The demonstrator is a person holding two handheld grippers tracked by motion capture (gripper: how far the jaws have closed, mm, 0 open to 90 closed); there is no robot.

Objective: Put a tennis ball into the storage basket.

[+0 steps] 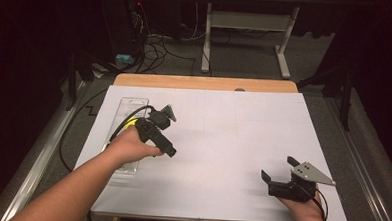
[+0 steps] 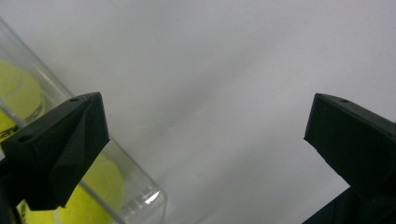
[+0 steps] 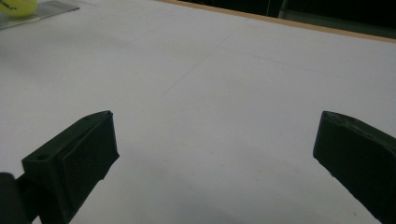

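Tennis balls (image 2: 100, 186) in clear tube (image 2: 140, 198) lie at eight o'clock of left hand-held gripper (image 2: 205, 135); jaws apart, gripping nothing.

Light falls from above onto the white desk (image 1: 222, 141), leaving the room behind it almost black. The high view is soft and a little grainy. In both gripper views the near black jaws are blurred, and soft shadows lie beneath them. The clear tube (image 2: 140, 196) shows small glints.

Yellow-green tennis balls (image 2: 100, 186) — clear case (image 1: 125, 118)
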